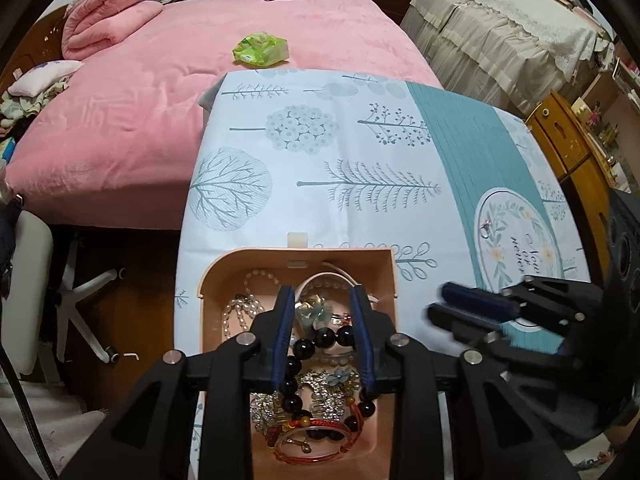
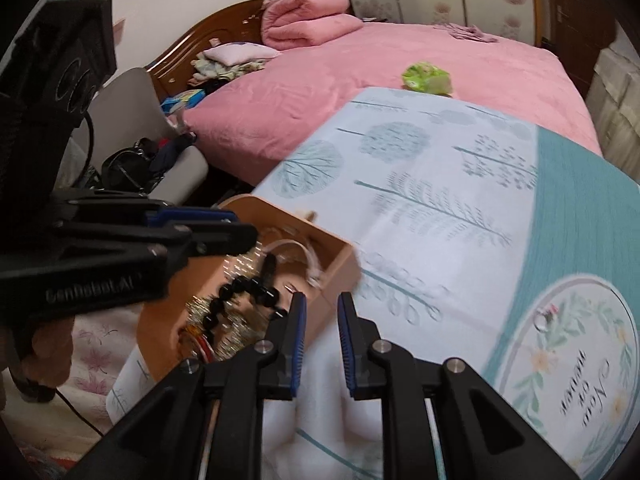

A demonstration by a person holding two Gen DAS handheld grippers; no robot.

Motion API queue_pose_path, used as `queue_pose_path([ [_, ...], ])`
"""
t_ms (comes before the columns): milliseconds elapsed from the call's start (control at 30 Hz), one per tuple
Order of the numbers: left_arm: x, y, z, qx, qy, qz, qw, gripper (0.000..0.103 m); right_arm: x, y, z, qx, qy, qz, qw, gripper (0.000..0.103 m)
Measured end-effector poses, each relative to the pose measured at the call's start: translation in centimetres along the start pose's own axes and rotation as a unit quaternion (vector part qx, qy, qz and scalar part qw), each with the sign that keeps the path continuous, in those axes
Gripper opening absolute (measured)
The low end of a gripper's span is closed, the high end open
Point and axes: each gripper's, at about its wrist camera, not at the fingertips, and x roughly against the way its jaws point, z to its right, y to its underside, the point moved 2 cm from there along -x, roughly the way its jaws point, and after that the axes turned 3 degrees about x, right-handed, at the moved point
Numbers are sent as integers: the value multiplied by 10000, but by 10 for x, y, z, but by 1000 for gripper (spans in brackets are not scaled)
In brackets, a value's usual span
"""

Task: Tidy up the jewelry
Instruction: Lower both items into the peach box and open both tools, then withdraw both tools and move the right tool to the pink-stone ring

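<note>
The left gripper (image 1: 323,296) hangs over the peach jewelry box (image 1: 394,280) on the tree-printed tablecloth (image 1: 360,152), jaws parted around a black bead bracelet (image 1: 320,338) without clearly clamping it. The right gripper (image 2: 322,304), jaws apart and holding nothing, sits beside the box. A ring (image 2: 545,317) lies on the cloth's oval emblem (image 2: 600,360), whose script is only partly legible. The left gripper's body reads "GenRobot.AI".

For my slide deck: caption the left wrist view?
Open left claw over black bead bracelet in pink jewelry box.
</note>
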Motion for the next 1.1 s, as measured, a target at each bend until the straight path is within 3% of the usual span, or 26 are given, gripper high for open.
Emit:
queue_pose_path([
  [200,0,0,-10,146,-202,-27,9997,28,12,19,35,-437,358,-48,9984,16],
  [467,7,-1,-12,328,-140,-6,9994,29,27,34,66,-816,785,-22,9936,16],
  [633,9,3,7,189,-23,-17,9998,30,34,39,75,-990,902,13,9910,16],
  [767,9,5,26,16,50,16,10000,46,38,43,78,-1034,972,5,9899,16],
  [1100,5,4,74,-453,339,16,9984,48,46,51,94,-1284,1089,50,9857,16],
])
